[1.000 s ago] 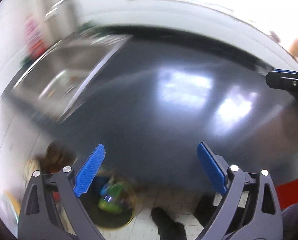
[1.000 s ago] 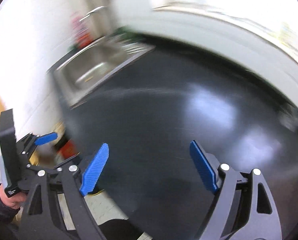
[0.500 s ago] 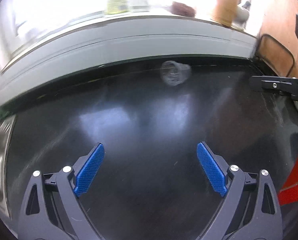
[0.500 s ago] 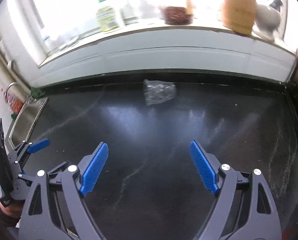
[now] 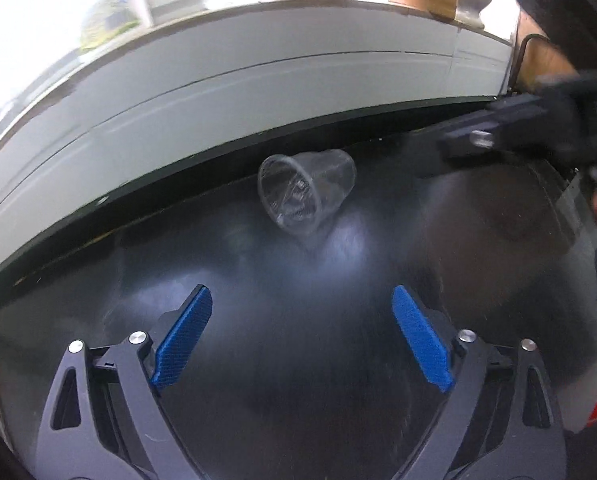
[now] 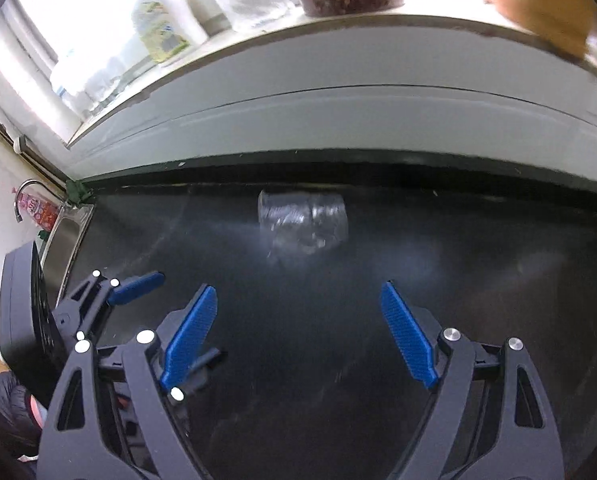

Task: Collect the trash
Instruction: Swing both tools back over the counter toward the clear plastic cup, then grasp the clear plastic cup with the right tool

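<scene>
The left gripper (image 5: 302,312), blue-padded, had its jaws wide and closing, nothing between them. The right gripper (image 6: 298,314) stood released and empty. Both hovered over the glossy black countertop (image 5: 298,380). Beyond the fingertips, well apart from both, 1 clear crumpled plastic cup (image 5: 306,196) lay on its side near the counter's back edge, below the white windowsill (image 6: 338,92).
</scene>
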